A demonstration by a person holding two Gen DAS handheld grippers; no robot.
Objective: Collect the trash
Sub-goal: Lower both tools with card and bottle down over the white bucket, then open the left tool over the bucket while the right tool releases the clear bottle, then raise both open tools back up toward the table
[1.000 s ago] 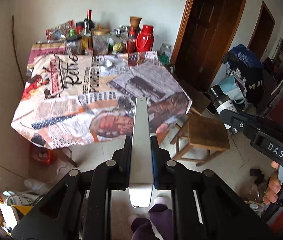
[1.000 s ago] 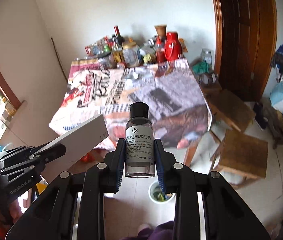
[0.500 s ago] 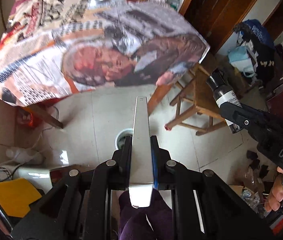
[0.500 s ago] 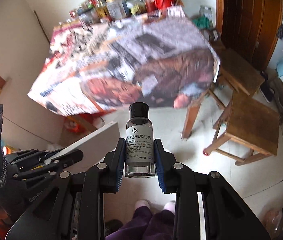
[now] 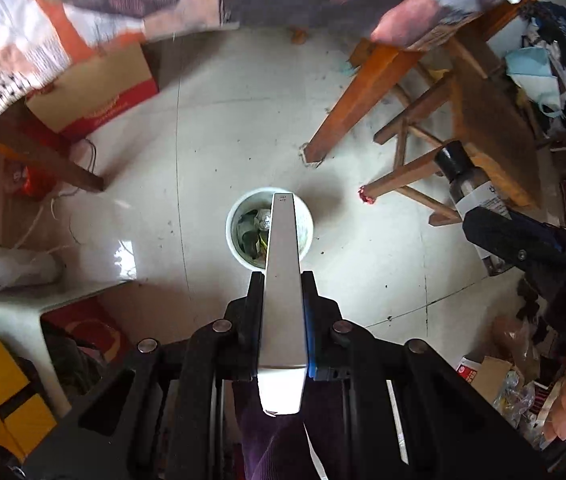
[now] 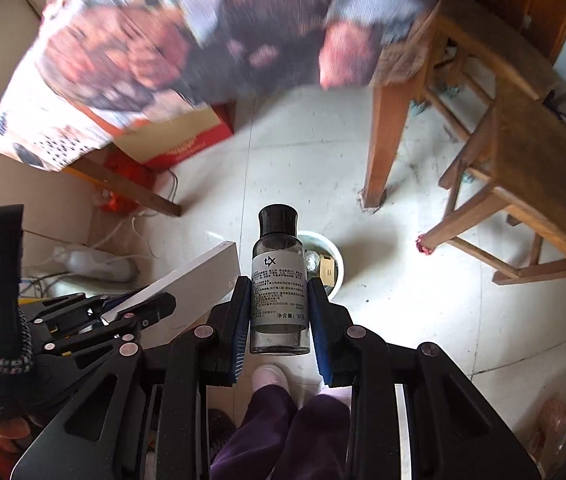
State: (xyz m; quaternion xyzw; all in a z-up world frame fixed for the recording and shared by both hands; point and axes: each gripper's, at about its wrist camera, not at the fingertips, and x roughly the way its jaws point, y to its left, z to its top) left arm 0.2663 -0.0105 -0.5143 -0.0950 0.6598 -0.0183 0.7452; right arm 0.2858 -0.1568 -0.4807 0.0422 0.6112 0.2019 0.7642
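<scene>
My left gripper [image 5: 282, 280] is shut on a flat white box [image 5: 282, 292], whose far end points down over a white round trash bin [image 5: 235, 236] on the floor, part full of scraps. My right gripper [image 6: 279, 288] is shut on a small clear bottle [image 6: 279, 280] with a black cap and white label, held upright above the same bin [image 6: 333, 256]. In the left wrist view the bottle [image 5: 469, 188] and right gripper show at the right. In the right wrist view the white box [image 6: 187, 280] and left gripper show at lower left.
A table with a printed cloth [image 6: 203, 40] overhangs the top; its wooden leg [image 5: 355, 96] stands near the bin. A wooden stool [image 6: 523, 160] is right. A red-and-tan bag [image 5: 95, 88] sits under the table. Cables and a white power strip [image 5: 15, 268] lie left. My legs [image 6: 283, 432] are below.
Both grippers have tilted down from the table top toward the floor. The trash bin has come into the centre of both views. Both still hold their objects.
</scene>
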